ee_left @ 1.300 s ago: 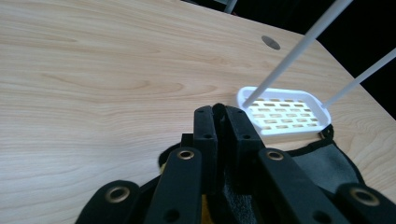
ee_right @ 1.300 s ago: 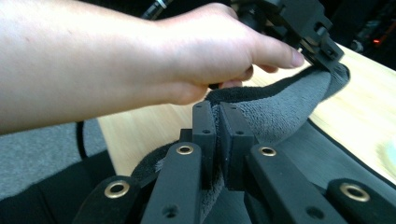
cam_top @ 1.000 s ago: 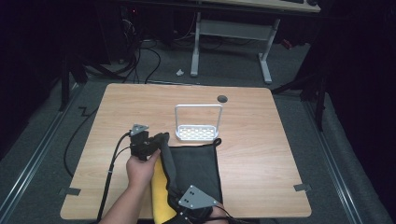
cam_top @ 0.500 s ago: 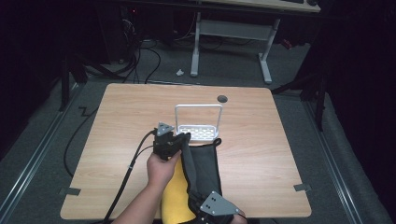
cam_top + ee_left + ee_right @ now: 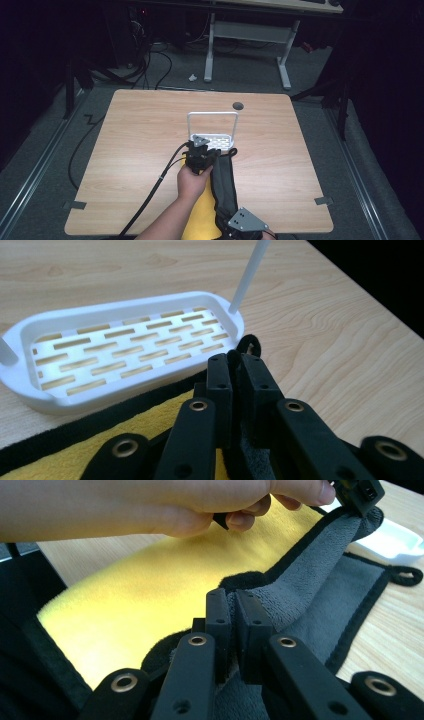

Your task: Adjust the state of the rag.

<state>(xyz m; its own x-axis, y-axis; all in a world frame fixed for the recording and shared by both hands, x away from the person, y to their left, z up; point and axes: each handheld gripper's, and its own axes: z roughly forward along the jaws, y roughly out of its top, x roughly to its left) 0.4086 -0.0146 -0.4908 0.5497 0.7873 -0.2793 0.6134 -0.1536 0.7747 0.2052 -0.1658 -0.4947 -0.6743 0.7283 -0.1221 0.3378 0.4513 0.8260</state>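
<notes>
Towel (image 5: 225,185), yellow on one face and grey on the other with black edging, lies on the near half of the wooden table (image 5: 130,145), running from the near edge up to the white slotted tray (image 5: 215,141). Its far edge sits just beside the tray's near rim; a small black hang loop (image 5: 406,574) at the far corner rests on the wood.

Left gripper (image 5: 202,156) is clamped on the towel's edge at the far end, right next to the tray. In the left gripper view the jaws are pressed together on black trim, with yellow pile (image 5: 75,452) spread below them and the tray (image 5: 125,347) directly ahead.

Right gripper (image 5: 231,630) is clenched on a fold of the grey side near the table's near edge. From above, its grey three-cornered plate (image 5: 243,220) sits at the towel's near end.

Between the two grips the grey layer is lifted and folded over the yellow face. The person's left hand (image 5: 165,505) crosses above the yellow area in the right gripper view.

Tray stands upright with its white wire handle (image 5: 212,116) arching over it.
</notes>
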